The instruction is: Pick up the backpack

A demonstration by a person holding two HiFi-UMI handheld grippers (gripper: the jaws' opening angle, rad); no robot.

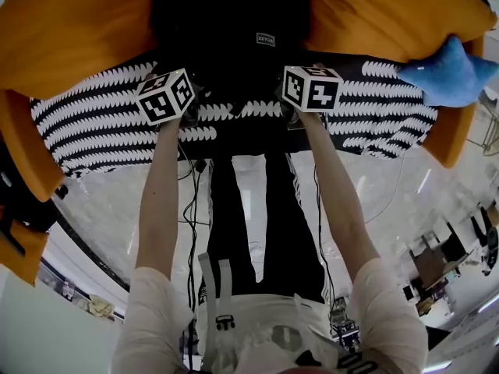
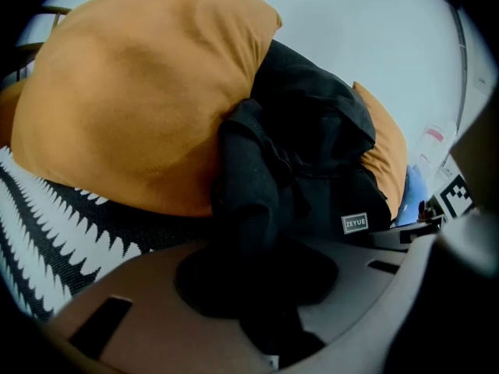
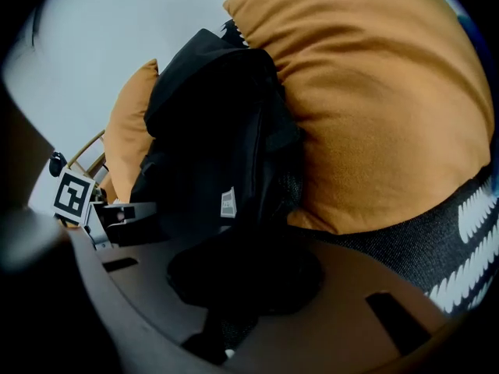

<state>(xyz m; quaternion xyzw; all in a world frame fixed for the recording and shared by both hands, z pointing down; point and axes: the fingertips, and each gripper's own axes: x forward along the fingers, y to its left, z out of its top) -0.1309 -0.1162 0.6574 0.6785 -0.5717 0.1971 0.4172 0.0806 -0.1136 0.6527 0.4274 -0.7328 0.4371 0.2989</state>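
Note:
A black backpack [image 1: 234,22] with a small grey label leans upright on a sofa, between two orange cushions. My left gripper [image 1: 187,109] sits at its lower left, and in the left gripper view the jaws [image 2: 265,287] are shut on a fold of the backpack's [image 2: 304,146] black fabric. At the bag's lower right, my right gripper [image 1: 292,107] is shut on another fold; the right gripper view shows this black fabric [image 3: 210,131] running down between the jaws [image 3: 234,287]. The fingertips themselves are hidden in the dark cloth.
The sofa seat [image 1: 93,115] is black with white patterning and has orange armrests [image 1: 23,146]. Large orange cushions [image 1: 70,29] [image 1: 390,14] flank the bag. A blue plush toy [image 1: 452,72] lies at the right end. A glossy floor [image 1: 109,209] with cables is below.

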